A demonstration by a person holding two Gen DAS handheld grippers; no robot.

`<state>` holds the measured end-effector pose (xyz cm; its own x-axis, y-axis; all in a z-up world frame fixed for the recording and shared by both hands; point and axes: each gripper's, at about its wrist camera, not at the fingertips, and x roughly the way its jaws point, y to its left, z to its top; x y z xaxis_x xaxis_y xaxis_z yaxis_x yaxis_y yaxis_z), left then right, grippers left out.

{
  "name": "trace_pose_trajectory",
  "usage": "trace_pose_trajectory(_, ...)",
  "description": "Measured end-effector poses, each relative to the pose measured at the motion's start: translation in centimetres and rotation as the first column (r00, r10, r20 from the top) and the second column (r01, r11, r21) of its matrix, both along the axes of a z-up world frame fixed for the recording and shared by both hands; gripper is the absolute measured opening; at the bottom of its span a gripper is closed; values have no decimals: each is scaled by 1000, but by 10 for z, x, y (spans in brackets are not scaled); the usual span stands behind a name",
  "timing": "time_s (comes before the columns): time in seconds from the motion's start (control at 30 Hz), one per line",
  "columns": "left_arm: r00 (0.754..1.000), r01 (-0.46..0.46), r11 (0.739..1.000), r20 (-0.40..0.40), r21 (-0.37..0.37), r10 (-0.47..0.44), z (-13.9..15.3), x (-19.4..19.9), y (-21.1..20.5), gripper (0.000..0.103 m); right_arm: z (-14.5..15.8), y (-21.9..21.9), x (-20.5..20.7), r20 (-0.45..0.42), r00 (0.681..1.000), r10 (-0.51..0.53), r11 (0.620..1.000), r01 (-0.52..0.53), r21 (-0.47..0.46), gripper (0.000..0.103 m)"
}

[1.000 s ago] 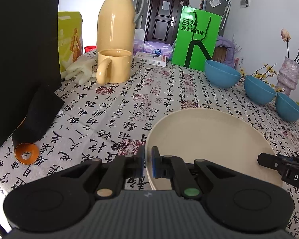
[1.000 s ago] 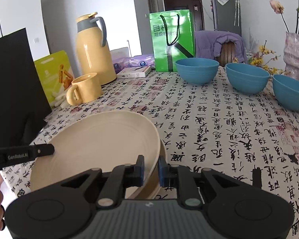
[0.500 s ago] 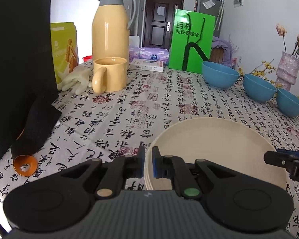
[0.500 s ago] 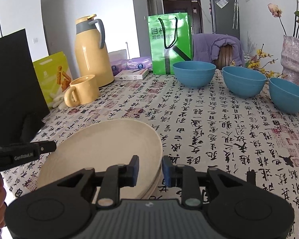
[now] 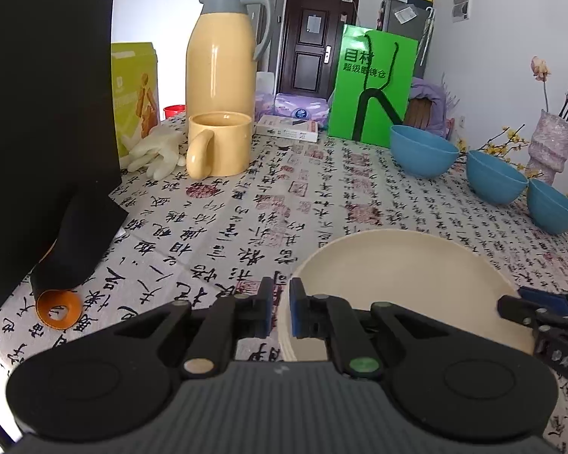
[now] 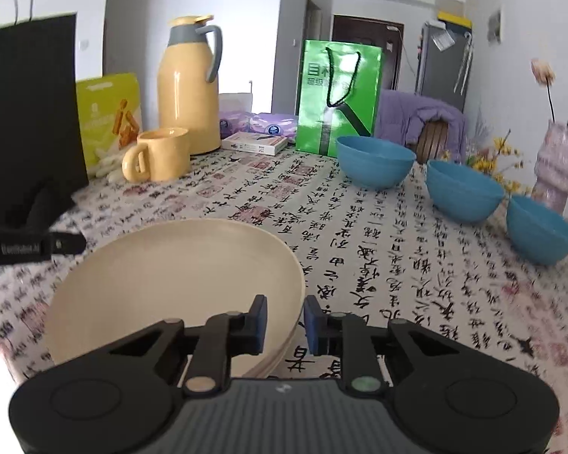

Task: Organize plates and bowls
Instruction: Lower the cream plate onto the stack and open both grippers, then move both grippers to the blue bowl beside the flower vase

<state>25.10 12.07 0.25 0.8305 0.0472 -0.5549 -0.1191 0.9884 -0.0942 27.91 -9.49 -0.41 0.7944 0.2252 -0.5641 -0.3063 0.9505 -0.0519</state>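
While the right gripper (image 6: 284, 321) is let go beside the plates (image 6: 178, 276), the left gripper (image 5: 281, 308) should let go gently and pull away.

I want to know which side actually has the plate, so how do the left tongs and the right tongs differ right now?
The left tongs are nearly closed, pinching the cream plate by its rim. The right tongs stand wider apart, with slack around that rim.
The left tongs sit at the plate's left edge, the right tongs at its right edge.
Both straddle the rim of the same plate.
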Motion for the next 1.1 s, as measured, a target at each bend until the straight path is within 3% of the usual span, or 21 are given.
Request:
trace_pose_trajectory(0.27,998,46,999,36,3,-47,16,-22,-23,12,-3,-8,2,-15,999,37,999,-37,26,20)
trace_pose_trajectory(0.4,995,85,996,57,1,-85,23,-37,-44,31,4,-27,-10,-23,999,31,995,-29,96,22)
trace_pose_trajectory(0.43,994,96,995,61,1,-96,24,-41,-49,33,7,-35,-16,-11,1000,25,994,-23,105,28)
trace_pose_trajectory(0.57,985,155,988,78,17,-156,25,-57,-82,39,17,-77,-41,10,999,-45,989,43,139,31)
trace_pose_trajectory(0.7,963,221,973,143,58,-228,28,-87,-117,65,24,-129,-76,40,990,-132,979,123,165,33)
trace_pose_trajectory(0.83,948,255,965,178,66,-263,25,-119,-142,75,28,-168,-115,81,978,-192,972,178,155,57)
trace_pose_trajectory(0.97,936,246,960,225,130,-270,16,-156,-162,88,25,-193,-159,127,964,-234,965,214,151,61)
trace_pose_trajectory(1.03,936,235,960,231,155,-266,11,-169,-169,99,21,-198,-176,131,962,-240,962,218,164,74)
trace_pose_trajectory(1.1,937,238,959,223,155,-269,9,-177,-173,100,16,-201,-195,139,964,-227,967,206,153,84)
